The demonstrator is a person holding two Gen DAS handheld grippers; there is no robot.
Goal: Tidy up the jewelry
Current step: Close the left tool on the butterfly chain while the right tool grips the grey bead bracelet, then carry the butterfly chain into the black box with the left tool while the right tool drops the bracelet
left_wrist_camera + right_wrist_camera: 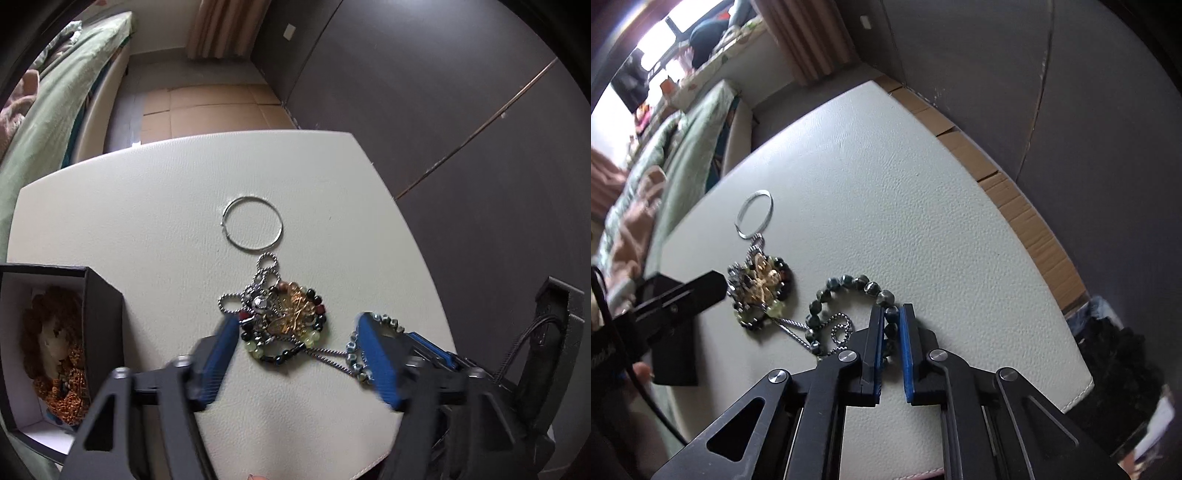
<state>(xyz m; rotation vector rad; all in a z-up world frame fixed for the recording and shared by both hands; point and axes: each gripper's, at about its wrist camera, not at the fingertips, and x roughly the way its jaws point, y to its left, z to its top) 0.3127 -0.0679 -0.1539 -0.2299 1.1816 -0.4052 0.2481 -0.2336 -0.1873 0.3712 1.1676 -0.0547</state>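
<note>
A tangled pile of jewelry (284, 317) lies mid-table: bead strands, silver ball chain and a gold piece. My left gripper (297, 319) is open, its blue pads straddling the pile without touching it. A thin silver hoop (253, 225) lies just beyond. In the right wrist view, my right gripper (892, 310) is shut on a dark green bead bracelet (849, 282), which curves away to the left on the table. A silver ball chain (842, 328) loops beside it, linked by a thin chain to the pile (761, 291). The hoop (755, 212) lies farther off.
A black box (103, 314) with a white inside stands at the table's left edge and holds orange-brown beaded pieces (62, 369). The white leather-look table (147, 221) ends near a dark wall on the right. A green-covered bed (55, 110) lies to the left.
</note>
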